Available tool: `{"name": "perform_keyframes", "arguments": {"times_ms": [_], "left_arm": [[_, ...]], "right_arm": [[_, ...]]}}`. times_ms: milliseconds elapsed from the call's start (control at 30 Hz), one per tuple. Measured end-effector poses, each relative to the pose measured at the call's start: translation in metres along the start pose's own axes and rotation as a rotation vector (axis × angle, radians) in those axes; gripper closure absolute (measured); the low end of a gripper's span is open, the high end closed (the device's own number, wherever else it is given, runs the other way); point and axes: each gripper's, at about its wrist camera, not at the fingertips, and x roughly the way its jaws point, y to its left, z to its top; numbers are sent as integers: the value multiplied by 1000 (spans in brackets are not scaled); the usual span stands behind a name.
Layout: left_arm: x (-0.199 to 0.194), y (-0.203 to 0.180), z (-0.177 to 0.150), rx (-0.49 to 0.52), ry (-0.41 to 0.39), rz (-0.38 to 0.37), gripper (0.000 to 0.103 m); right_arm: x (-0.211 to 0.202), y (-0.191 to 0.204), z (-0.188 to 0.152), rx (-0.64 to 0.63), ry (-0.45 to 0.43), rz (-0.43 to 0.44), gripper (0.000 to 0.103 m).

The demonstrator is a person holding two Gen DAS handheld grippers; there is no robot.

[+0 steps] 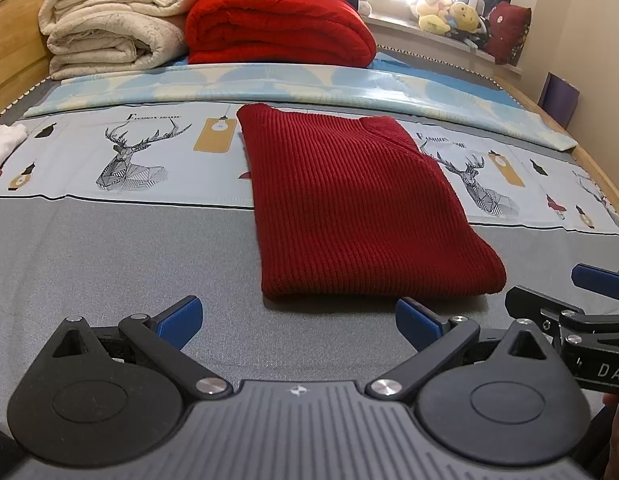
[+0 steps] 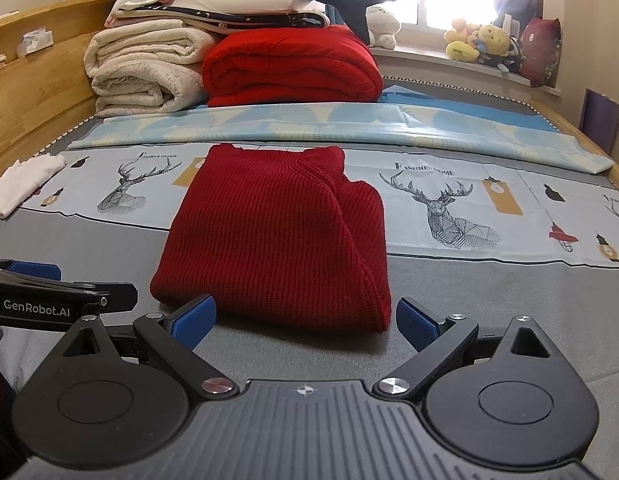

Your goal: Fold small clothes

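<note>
Left wrist view: dark red ribbed-knit sweater [image 1: 349, 204] already folded into a chunky rectangle, lying mid-bed across the grey sheet [image 1: 121, 256] and the deer-print strip, nearer the front edge. Left gripper [image 1: 297, 320] just short of it, fingers [image 1: 181, 320] spread wide, gripping nothing. Same story for the right gripper [image 2: 305, 320], splayed and empty. Probably soft, thick, a bit heavy and floppy, not slippery. Best pinched at the near folded edge, through all layers.
</note>
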Motion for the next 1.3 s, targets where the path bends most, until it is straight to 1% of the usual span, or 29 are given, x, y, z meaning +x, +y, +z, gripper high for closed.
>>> {"name": "perform_keyframes", "arguments": {"times_ms": [1300], "left_arm": [[7, -3, 1, 11, 2, -10, 0]], "right_arm": [[6, 7, -1, -21, 6, 10, 6]]}}
